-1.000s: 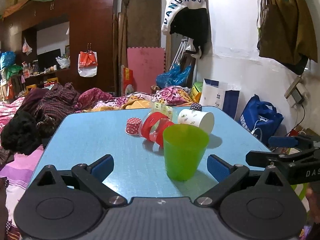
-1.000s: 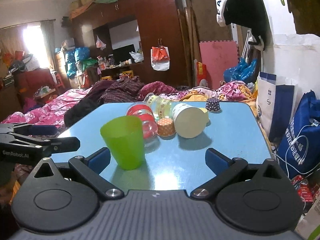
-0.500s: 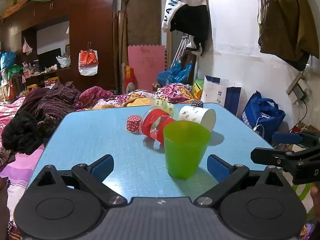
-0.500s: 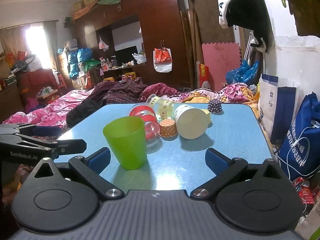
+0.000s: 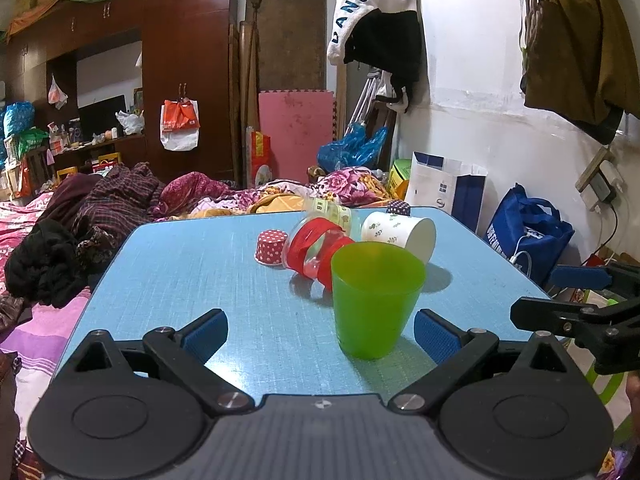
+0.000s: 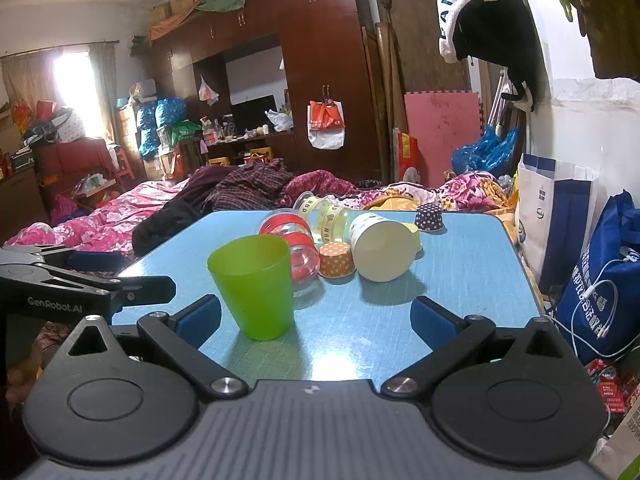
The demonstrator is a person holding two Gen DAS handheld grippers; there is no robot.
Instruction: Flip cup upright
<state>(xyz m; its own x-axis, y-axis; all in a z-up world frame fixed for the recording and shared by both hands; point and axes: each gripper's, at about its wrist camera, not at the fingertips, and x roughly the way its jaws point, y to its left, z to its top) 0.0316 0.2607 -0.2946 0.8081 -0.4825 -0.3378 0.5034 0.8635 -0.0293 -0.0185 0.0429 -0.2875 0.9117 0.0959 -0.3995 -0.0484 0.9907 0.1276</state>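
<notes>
Green plastic cup upright on the blue table, just ahead of the left gripper and right gripper, both spread wide and empty; flip apparently done, only backing away left.

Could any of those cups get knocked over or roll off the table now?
Maybe. The upright green plastic cup stands near the blue table's front edge, between the open left gripper and open right gripper; a careless nudge could tip it again. Just behind it, the clear cup with red bands and the white paper cup lie on their sides, so a bump might set them rolling.
</notes>
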